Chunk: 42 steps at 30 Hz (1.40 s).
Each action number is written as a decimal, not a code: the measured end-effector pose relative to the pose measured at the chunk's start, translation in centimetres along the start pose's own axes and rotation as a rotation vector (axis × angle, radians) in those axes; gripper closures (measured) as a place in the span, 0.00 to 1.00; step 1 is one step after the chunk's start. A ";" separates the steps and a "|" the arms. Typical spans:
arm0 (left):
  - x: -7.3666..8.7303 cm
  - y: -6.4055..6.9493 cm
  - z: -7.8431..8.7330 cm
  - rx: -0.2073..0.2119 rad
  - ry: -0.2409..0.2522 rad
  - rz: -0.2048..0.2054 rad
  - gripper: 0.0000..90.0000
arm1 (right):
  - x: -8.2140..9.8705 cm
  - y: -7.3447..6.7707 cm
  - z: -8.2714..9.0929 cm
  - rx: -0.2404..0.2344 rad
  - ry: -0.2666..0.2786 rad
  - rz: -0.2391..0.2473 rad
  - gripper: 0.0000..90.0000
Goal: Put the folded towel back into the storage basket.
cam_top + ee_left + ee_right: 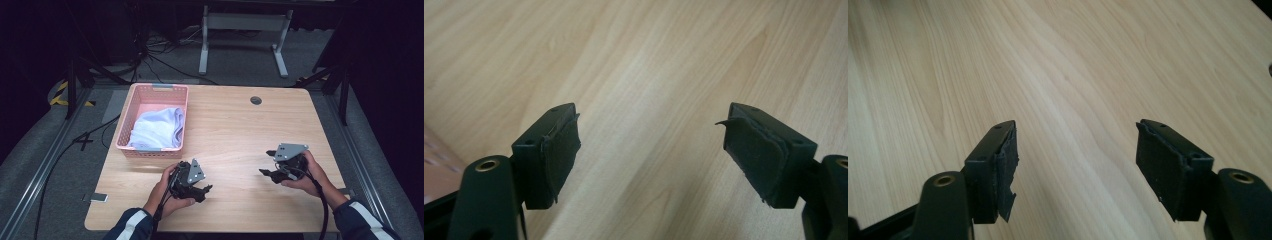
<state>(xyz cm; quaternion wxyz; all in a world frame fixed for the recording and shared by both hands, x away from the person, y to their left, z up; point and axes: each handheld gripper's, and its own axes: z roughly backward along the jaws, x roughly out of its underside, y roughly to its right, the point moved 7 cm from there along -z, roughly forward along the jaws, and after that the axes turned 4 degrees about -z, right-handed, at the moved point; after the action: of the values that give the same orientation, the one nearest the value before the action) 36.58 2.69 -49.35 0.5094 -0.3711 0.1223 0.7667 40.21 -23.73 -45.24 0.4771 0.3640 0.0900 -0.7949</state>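
**Both grippers open over bare wood, cloth lying in the pink basket**

The table (235, 130) is pale wood with long straight grain and rounded corners; a small dark round grommet (256, 100) sits near its far edge at about 12 o'clock. At 10 o'clock from the table's middle stands a pink plastic basket (125, 130), rectangular, with slotted lattice walls. Inside it lies a pale bluish-white cloth (157, 129), soft and loosely crumpled in rounded folds, covering most of the basket's floor.

The left gripper (204, 191) is held at about 7 o'clock, just in front of the basket's near wall, and the right gripper (266, 165) at about 4 o'clock, well apart from it. Each carries a grey three-cornered plate on a black body.

The left gripper view adds what the high view cannot: matte black block jaws standing wide apart, nothing between them, their dark pads (561, 150) frayed and peeling at the edges. The right gripper view shows the same wide, empty gap, with one pad (1007, 167) torn and ragged along its lower edge.
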 end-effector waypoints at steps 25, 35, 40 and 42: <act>1.6 0.4 -3.0 0.126 0.013 0.082 0.17 | 12.7 1.7 2.6 -0.001 0.060 -0.314 0.21; 1.5 0.3 -3.1 0.140 0.014 0.069 0.16 | 12.8 1.7 2.7 0.002 0.059 -0.318 0.20; 1.5 0.2 -3.2 0.150 0.013 0.059 0.14 | 12.8 1.7 2.6 -0.001 0.059 -0.312 0.19; 1.5 0.1 -3.2 0.152 0.012 0.056 0.14 | 12.8 1.7 2.6 -0.001 0.059 -0.311 0.19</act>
<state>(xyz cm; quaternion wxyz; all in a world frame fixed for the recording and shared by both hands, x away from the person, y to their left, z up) 37.59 1.82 -52.63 0.5137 -0.3323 0.1935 0.7670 36.77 -34.73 -51.51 0.3455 0.3685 0.1595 -0.8482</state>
